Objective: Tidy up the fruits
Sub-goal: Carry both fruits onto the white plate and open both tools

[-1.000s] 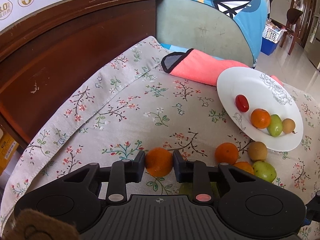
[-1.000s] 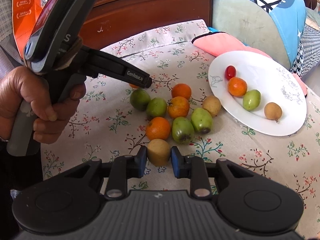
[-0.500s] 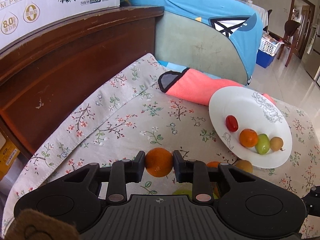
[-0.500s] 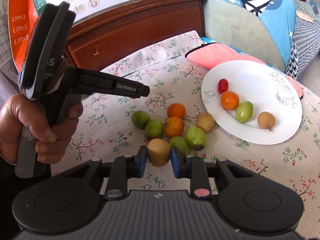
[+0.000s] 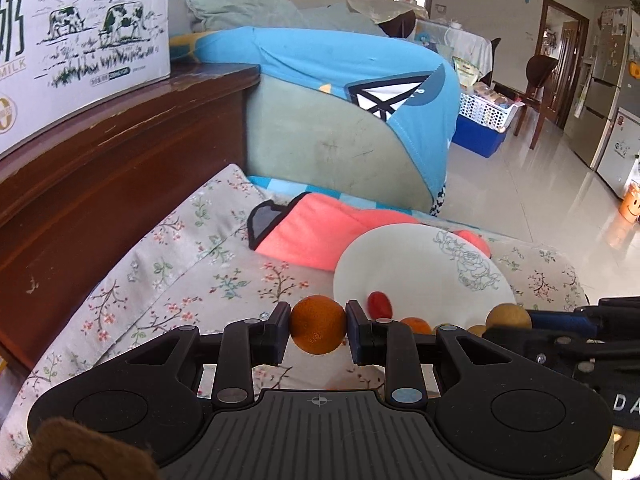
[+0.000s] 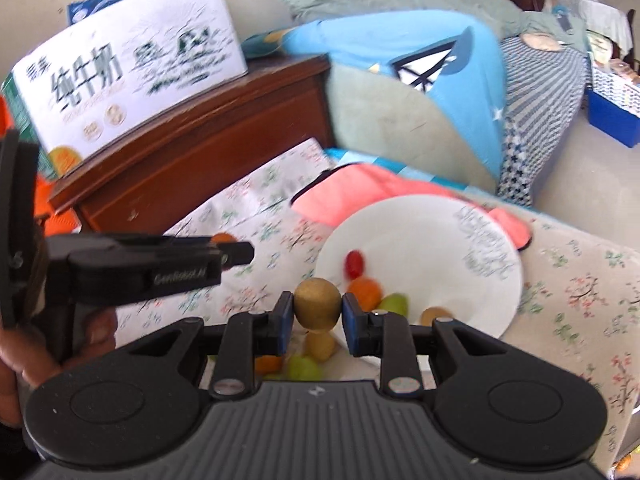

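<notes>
My left gripper (image 5: pixel 318 327) is shut on an orange (image 5: pixel 318 323), held above the floral cloth just left of the white plate (image 5: pixel 416 264). My right gripper (image 6: pixel 318 316) is shut on a brown round fruit (image 6: pixel 318 304), raised in front of the white plate (image 6: pixel 416 240). On that plate lie a red tomato (image 6: pixel 354 263), an orange (image 6: pixel 366 290), a green fruit (image 6: pixel 396 303) and a brown fruit (image 6: pixel 434 314). Loose fruits (image 6: pixel 306 360) lie on the cloth under the right gripper. The left gripper (image 6: pixel 236 254) also shows at the left of the right wrist view, with a hand on its handle.
A dark wooden headboard (image 5: pixel 100 184) with a milk carton box (image 5: pixel 80 40) on top runs along the left. A pink cloth (image 5: pixel 320 232) lies behind the plate. A blue and green cushion (image 5: pixel 340 120) stands at the back. Tiled floor (image 5: pixel 540 200) opens to the right.
Both grippers have risen from the cloth with their fruits and come nearer the plate. The loose fruits have dropped low in both views.
</notes>
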Demonstrator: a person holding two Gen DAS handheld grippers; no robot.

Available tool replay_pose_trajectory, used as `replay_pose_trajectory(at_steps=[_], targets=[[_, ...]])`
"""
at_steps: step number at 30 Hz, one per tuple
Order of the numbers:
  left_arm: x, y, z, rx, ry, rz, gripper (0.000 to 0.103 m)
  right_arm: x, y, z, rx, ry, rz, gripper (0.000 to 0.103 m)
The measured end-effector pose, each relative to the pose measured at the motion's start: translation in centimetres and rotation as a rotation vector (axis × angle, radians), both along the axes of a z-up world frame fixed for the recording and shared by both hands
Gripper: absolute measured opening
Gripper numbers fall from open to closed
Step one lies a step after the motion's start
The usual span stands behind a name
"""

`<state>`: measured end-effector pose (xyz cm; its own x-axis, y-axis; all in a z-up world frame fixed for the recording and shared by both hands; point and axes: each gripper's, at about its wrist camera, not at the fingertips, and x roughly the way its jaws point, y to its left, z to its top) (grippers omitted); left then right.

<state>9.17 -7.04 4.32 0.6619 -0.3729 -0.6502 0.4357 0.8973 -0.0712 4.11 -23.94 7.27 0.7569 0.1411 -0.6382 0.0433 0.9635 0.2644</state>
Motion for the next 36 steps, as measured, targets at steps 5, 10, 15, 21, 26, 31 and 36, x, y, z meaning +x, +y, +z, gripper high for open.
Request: replay_pose_trajectory(at_steps=[5,10,15,21,26,31,36], targets=[[1.0,-1.9,-0.1,-0.008,0.020,-0.037,0.027,0.9,-2.5,0.5,0.008,-0.005,-0.083,0.026],[2.0,-3.8,-0.4,-0.004,0.022,-0.066,0.027,1.9,-4.8,-0.2,0.053,0.022,-0.148,0.026],[2.8,-5.5,-1.0,-0.002,0.025,-0.113,0.027,2.7,-7.1,-1.6,0.122,0.059,-0.227,0.026],[3.6,-7.3,-2.2,0.015,0.036,-0.161,0.027,3.6,-8.4,-3.5,0.164,0.112,-0.283,0.026],[4.1,-8.1,-3.2,0.032,0.050,-0.171,0.027,4.2,-8.6,-4.4,0.164,0.135,-0.300,0.026],[4.3,-8.6,-3.7,0.036,0.064,-0.176,0.028,4.7,-9.0,-5.2,0.193,0.156,-0.319,0.026],[4.1,-8.6,-3.3,0.024,0.052,-0.175,0.029,4.7,-9.2,-5.6,0.213,0.162,-0.334,0.029]])
